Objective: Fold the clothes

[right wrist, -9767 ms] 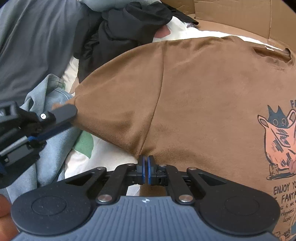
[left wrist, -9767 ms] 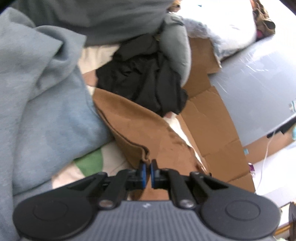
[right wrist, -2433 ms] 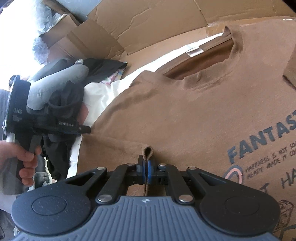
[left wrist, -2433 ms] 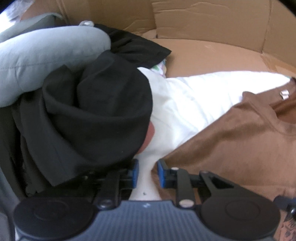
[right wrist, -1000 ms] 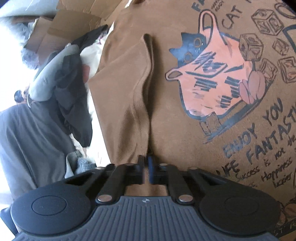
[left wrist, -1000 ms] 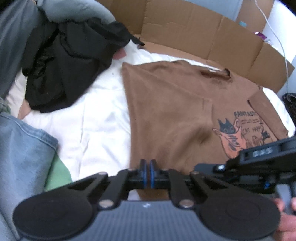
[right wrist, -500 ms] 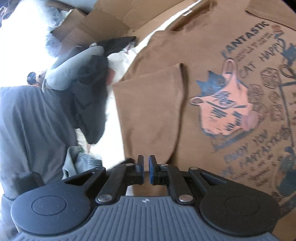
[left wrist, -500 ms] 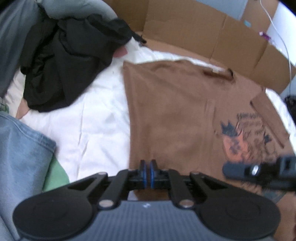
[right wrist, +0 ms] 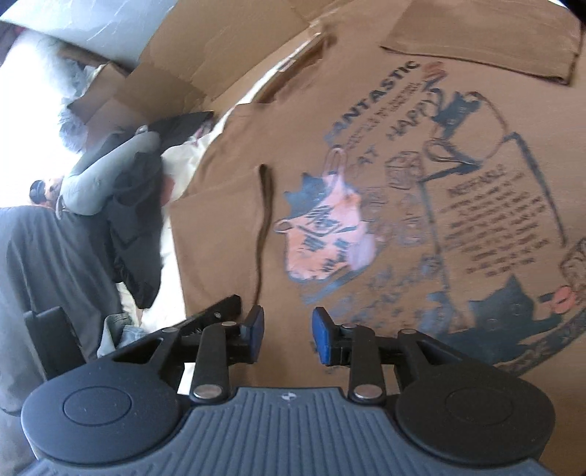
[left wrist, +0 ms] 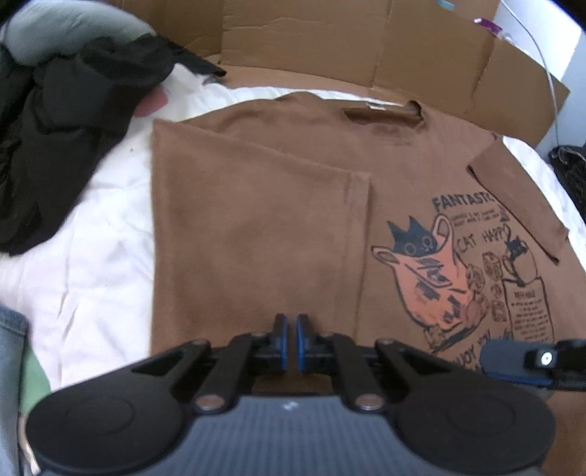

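Observation:
A brown T-shirt (left wrist: 256, 219) with a cat print (left wrist: 425, 278) lies flat on a white sheet (left wrist: 91, 256). Its left side is folded in over the body, and the folded edge (right wrist: 263, 227) runs up the middle. My left gripper (left wrist: 289, 340) hovers over the shirt's lower part, shut, with no cloth seen between its pads. My right gripper (right wrist: 287, 329) is just above the shirt near the fold's lower end. Its jaws are opening and nothing is between them. One finger (left wrist: 512, 357) of the right gripper shows at the lower right of the left wrist view.
A black garment (left wrist: 62, 121) and a grey padded piece (left wrist: 73, 33) are heaped left of the shirt. Cardboard flaps (left wrist: 329, 44) stand behind it. Blue denim (left wrist: 11, 366) lies at the near left. A white cable (left wrist: 549, 73) hangs at the far right.
The right gripper was shut on the folded edge of the shirt; it has let go, opened and pulled back upward. The left gripper has slid right over the shirt, staying shut.

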The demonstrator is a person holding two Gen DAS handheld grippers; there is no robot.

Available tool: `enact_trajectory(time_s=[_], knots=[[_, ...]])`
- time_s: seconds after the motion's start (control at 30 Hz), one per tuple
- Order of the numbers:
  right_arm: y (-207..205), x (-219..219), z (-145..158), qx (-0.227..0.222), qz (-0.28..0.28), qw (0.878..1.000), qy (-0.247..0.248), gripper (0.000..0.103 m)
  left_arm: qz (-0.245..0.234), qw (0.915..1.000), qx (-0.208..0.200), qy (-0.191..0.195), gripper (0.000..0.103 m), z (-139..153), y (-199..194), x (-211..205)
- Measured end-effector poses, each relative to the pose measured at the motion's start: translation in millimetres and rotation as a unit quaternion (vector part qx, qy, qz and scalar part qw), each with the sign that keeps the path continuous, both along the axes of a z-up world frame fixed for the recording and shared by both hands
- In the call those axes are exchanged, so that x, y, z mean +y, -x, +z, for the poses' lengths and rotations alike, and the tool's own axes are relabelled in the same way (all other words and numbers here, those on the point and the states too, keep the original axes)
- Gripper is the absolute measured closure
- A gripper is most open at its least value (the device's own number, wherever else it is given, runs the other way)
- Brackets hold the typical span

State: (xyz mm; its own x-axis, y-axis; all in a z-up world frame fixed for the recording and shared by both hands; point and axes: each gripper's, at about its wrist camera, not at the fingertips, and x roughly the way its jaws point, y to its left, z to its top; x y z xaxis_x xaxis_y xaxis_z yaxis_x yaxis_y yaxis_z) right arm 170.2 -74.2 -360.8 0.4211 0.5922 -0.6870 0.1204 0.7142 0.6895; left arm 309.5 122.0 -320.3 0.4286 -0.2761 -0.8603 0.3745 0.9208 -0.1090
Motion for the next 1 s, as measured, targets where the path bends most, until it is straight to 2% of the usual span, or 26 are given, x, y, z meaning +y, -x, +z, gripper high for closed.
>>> enact_trajectory(time_s=[0.1,0.2,0.3,0.4,0.5,0.67,0.73,1.0], knots=[[-1.4,-8.6,-4.7,0.0,-0.007,1.0,-0.003,0.071,-0.016,0.9998,-0.007,0.007,0.094,6.5,-1.4,-6.2],[-19.2,-12.5,-4.4,-0.016,-0.003,1.0,-0.002,0.071,-0.01,0.9997,-0.023,0.006,0.092,15.5,-5.6,-4.4],[-49.9,-11.9,1.3,-0.053,0.008,0.998,0.019,0.064,0.01,0.9994,-0.029,0.015,0.09,20.1,-14.5,6.2],[-82.3,-1.5,3.5,-0.076,0.035,0.996,0.029,0.06,0.014,0.9989,-0.043,0.005,0.089,21.2,-28.4,14.2],[-106.6,10.5,3.3,-0.095,0.05,0.994,0.034,0.059,0.033,0.998,-0.053,0.004,0.088,22.2,-49.8,21.6],[-133.9,33.4,-7.6,-0.093,0.057,0.993,0.039,0.059,0.047,0.9955,-0.081,0.017,0.088,25.1,-88.9,24.0],[-138.7,41.8,-11.2,-0.094,0.067,0.992,0.045,0.059,0.05,0.9953,-0.081,0.012,0.084,21.8,-105.7,23.7],[-147.2,58.2,-16.5,-0.098,0.083,0.99,0.063,0.06,0.07,0.9938,-0.086,0.009,0.084,16.4,-141.6,34.0]])
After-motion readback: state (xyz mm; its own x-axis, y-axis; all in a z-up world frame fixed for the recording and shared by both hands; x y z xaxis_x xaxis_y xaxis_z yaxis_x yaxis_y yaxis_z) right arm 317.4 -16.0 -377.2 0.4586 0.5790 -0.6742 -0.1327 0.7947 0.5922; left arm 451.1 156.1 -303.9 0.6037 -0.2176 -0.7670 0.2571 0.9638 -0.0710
